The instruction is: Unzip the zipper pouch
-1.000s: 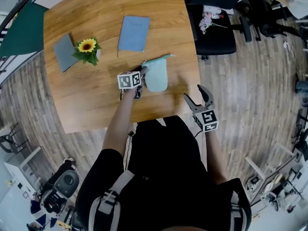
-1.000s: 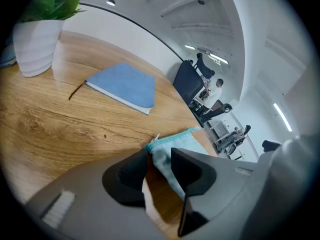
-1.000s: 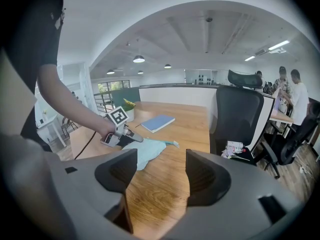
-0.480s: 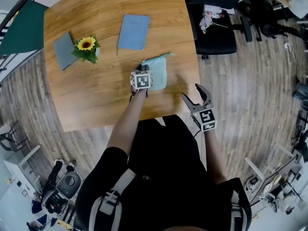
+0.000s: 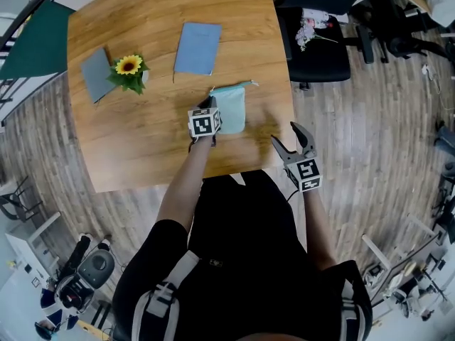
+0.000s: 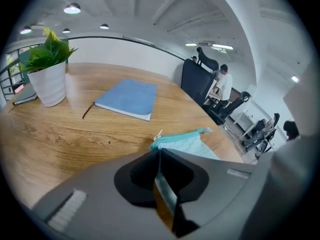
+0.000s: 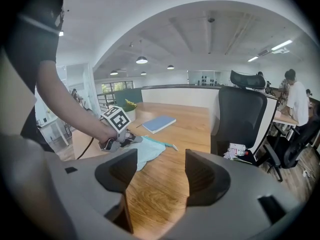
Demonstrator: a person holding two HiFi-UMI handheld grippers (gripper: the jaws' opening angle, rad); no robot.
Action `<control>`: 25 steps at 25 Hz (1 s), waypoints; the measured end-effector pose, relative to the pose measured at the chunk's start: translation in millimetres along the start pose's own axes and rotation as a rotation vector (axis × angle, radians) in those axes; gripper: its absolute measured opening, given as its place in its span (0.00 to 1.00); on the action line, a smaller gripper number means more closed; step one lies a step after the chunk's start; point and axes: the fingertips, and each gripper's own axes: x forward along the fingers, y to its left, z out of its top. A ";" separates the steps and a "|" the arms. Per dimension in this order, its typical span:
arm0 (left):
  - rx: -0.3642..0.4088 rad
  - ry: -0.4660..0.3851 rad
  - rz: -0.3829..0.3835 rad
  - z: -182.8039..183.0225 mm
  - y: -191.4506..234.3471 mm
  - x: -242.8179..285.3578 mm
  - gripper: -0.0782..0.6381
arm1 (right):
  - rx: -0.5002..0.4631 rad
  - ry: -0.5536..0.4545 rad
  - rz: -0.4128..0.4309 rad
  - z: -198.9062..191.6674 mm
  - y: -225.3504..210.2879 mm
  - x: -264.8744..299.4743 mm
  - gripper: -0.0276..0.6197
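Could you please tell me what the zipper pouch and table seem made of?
The zipper pouch looks like soft fabric, matte pale teal: it lies limp and rumpled. The table is wood or wood-look laminate, smooth with faint sheen; grain streaks show, which one is unclear.

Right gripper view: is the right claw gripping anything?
No, the right claw stands wide open, with only the bare table showing between its jaws.
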 end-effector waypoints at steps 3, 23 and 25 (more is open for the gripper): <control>0.014 -0.071 -0.034 8.5 0.7 -14.9 0.13 | 0.005 -0.002 0.014 2.4 4.6 7.0 0.50; 0.406 -0.324 -0.204 38.1 -55.1 -166.6 0.13 | -0.163 -0.118 0.206 67.8 84.7 46.4 0.46; 0.402 -0.335 -0.210 40.4 -54.7 -178.5 0.13 | -0.204 -0.131 0.231 78.7 94.3 52.5 0.45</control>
